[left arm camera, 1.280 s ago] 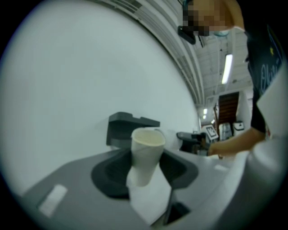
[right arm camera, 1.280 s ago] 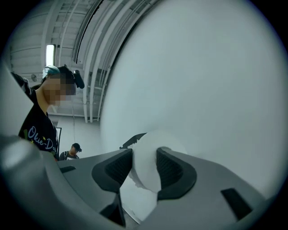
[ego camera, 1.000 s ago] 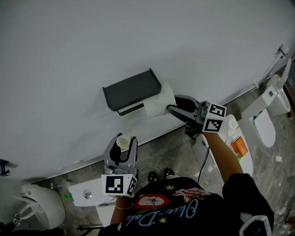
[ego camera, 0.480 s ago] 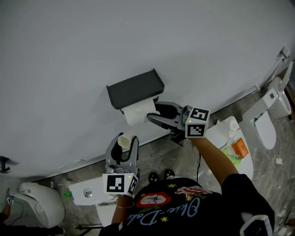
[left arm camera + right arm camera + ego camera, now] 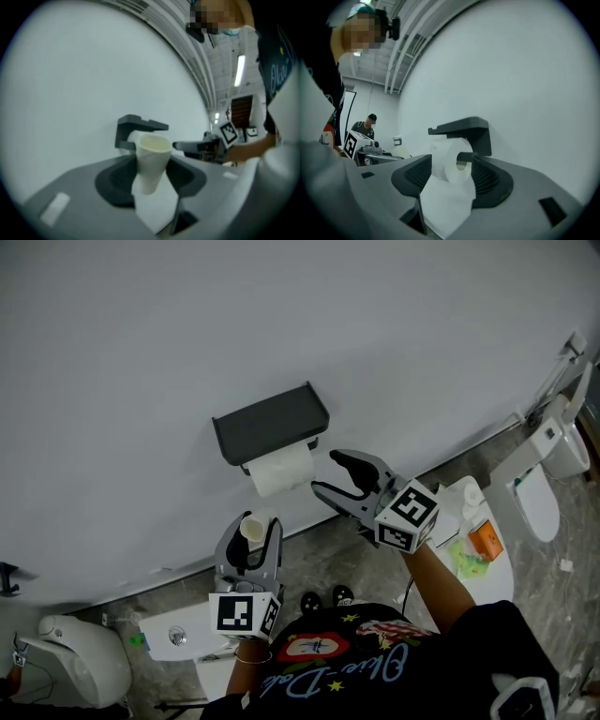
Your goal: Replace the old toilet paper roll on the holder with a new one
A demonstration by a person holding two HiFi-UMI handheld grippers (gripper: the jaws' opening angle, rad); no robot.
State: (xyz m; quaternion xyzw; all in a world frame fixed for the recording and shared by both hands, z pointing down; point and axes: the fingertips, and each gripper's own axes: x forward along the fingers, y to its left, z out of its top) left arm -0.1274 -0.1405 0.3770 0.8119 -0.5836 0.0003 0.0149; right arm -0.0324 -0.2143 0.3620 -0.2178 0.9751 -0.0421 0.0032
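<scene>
Your left gripper point(image 5: 250, 534): the jaws stand wide but are closed on the old cardboard core point(image 5: 152, 159). The core is upright between the pads with its open end up. In the head view this gripper hangs below the holder point(image 5: 270, 420) and nearer to you, well apart from it.

Your right gripper point(image 5: 326, 474): the jaws are opening and grip nothing. Their tips lie just to the right of the holder, level with the new roll point(image 5: 281, 472) and clear of it. In the right gripper view the roll appears framed between the two jaws, but it sits ahead of the tips, not between the pads.

New roll: full and white, it is mounted on the holder's horizontal bar, directly under the holder's dark grey shelf top. The bar enters the hole at the roll's centre.

Holder: it is fixed to the plain white wall point(image 5: 281, 315).

Surroundings: the grey marbled floor point(image 5: 328, 559) runs along the foot of the wall beneath the holder. One white toilet point(image 5: 539, 498) stands far to the holder's right. A second toilet point(image 5: 84, 662) stands well off to its lower left.
</scene>
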